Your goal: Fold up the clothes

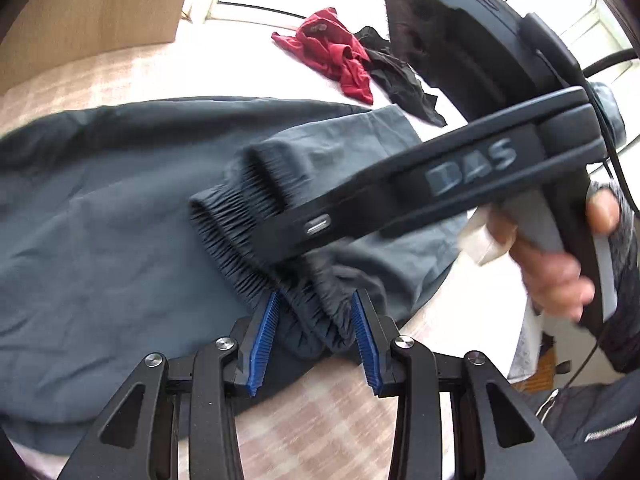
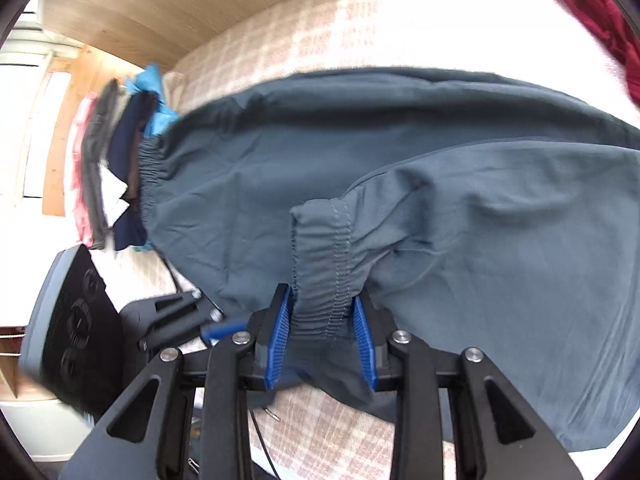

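Observation:
Slate-blue trousers with gathered elastic hems lie across a pale checked bed. In the left wrist view my left gripper is shut on a bunched elastic hem, the blue pads pressing the folds from both sides. The right gripper's black housing crosses above it, held by a person's hand, with another hem at its tip. In the right wrist view my right gripper is shut on a stitched elastic hem, lifted off the trousers that spread beneath.
A red garment and a black one lie crumpled at the far side of the bed. A pile of folded clothes sits by the wooden headboard. A cable trails near the bed's right edge.

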Motion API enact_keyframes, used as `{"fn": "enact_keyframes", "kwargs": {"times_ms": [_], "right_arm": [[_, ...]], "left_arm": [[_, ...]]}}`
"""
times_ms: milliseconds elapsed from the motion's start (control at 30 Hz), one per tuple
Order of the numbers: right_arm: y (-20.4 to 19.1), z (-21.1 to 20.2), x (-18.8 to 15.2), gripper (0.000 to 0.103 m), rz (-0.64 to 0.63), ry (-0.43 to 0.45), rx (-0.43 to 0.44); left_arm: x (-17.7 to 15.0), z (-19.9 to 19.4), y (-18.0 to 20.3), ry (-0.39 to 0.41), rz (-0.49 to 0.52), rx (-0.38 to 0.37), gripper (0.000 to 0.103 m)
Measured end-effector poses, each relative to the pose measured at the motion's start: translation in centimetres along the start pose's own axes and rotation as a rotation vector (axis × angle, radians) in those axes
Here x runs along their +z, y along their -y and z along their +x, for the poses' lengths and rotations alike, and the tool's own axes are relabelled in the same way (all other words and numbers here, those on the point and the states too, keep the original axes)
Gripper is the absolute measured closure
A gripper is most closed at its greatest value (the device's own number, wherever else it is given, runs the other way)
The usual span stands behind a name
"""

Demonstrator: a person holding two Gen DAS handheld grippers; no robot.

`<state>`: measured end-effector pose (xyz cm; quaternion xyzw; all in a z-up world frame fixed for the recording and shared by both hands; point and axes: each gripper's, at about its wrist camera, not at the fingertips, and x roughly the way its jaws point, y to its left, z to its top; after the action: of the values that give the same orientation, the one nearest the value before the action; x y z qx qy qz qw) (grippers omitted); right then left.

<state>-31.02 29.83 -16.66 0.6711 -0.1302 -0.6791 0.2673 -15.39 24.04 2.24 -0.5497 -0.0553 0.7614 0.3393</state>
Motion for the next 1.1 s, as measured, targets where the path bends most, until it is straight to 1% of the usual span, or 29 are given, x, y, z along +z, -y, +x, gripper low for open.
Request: {"fn": "enact_keyframes", "kwargs": {"times_ms": [67, 133, 167, 233, 333, 400, 467, 567, 633, 667, 733, 833, 933, 1000, 1033, 1100], "right_arm": [[0.3, -2.0, -1.3, 0.071, -0.039, 0.065, 0.007], [0.6, -3.7, -2.0, 0.071, -0.079, 0.127, 0.006], [0.7, -4.0, -1.7, 0.071, -0.1, 0.127, 0.012], [1.0, -3.6, -0.3, 0.068, -0.113, 0.072, 0.01], [1.4, -2.4, 2.0, 0.068, -0.1, 0.049, -0.078], [1.3, -0.8, 3.1, 0.068, -0.107, 0.005, -0.131], [1.9, 0.0, 3.1, 0.069, -0.111, -0.028, -0.171], [2.5, -0.3, 1.1, 0.069, -0.183, -0.012, -0.253], [2.9, -0.5, -0.3, 0.069, -0.224, 0.006, -0.305], [3.4, -0.6, -0.9, 0.069, -0.227, 0.007, -0.311], [4.3, -0.6, -1.8, 0.069, -0.216, 0.006, -0.304], [5.5, -0.3, -2.1, 0.068, -0.198, 0.013, -0.289], [6.0, -0.3, -1.9, 0.068, -0.188, 0.025, -0.271], [6.0, -0.4, -1.7, 0.068, -0.188, 0.028, -0.265], [6.0, -0.4, -1.6, 0.068, -0.191, 0.028, -0.264], [6.0, -0.4, -1.5, 0.067, -0.195, 0.029, -0.264]], "left_arm": [[-0.8, -2.0, -1.2, 0.012, -0.012, 0.043, 0.065], [-1.4, -4.0, -2.6, 0.028, -0.033, 0.066, 0.065], [-1.4, -4.9, -3.2, 0.037, -0.05, 0.065, 0.065], [-1.0, -5.2, -4.7, 0.054, -0.086, 0.042, 0.061], [0.3, -3.9, -5.9, 0.065, -0.123, 0.023, 0.06], [1.2, -3.3, -6.0, 0.064, -0.145, 0.008, 0.058], [2.9, -1.6, -5.4, 0.041, -0.143, 0.01, 0.047], [5.4, 0.4, -5.2, -0.002, -0.137, 0.056, 0.046], [7.1, 2.4, -5.1, -0.037, -0.13, 0.082, 0.046], [7.8, 3.3, -5.1, -0.057, -0.123, 0.094, 0.046], [8.6, 4.8, -5.0, -0.106, -0.097, 0.119, 0.046], [8.9, 6.7, -4.5, -0.167, -0.055, 0.161, 0.046], [8.8, 7.5, -3.4, -0.183, 0.008, 0.193, 0.042], [8.7, 7.7, -2.8, -0.191, 0.037, 0.199, 0.042], [8.6, 7.8, -2.4, -0.195, 0.052, 0.201, 0.043], [8.4, 7.9, -1.8, -0.196, 0.087, 0.212, 0.049]]}}
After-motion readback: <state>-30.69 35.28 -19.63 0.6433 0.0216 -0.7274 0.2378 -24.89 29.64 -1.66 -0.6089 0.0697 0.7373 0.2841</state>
